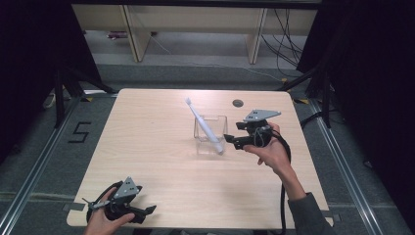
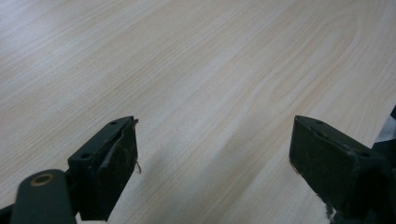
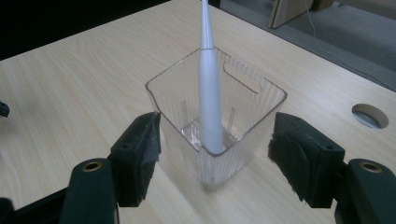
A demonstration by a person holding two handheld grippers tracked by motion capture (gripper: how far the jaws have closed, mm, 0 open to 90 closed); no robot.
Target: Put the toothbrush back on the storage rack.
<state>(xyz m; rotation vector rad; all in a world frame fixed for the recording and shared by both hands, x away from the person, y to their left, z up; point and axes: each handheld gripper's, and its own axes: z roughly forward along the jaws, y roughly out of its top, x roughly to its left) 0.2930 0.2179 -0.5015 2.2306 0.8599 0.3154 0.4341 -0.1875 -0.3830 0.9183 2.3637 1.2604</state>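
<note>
A white toothbrush (image 1: 205,126) stands tilted in a clear plastic box (image 1: 222,120) near the middle of the wooden table, its head leaning up to the far left. My right gripper (image 1: 234,134) hovers just right of the box, held by a hand. In the right gripper view its jaws stand wide, one on each side of the clear box (image 3: 261,100). The pads are not touching the box, and the toothbrush (image 3: 209,93) rises from inside it. My left gripper (image 1: 147,213) rests at the table's front left corner. In its own view, the left gripper (image 2: 212,140) is open over bare wood.
A round cable hole (image 1: 238,103) sits in the table behind the box, also visible at the right in the right gripper view (image 3: 370,115). Beyond the far edge stand wooden shelf legs (image 1: 134,34) and loose cables. Dark curtains flank both sides.
</note>
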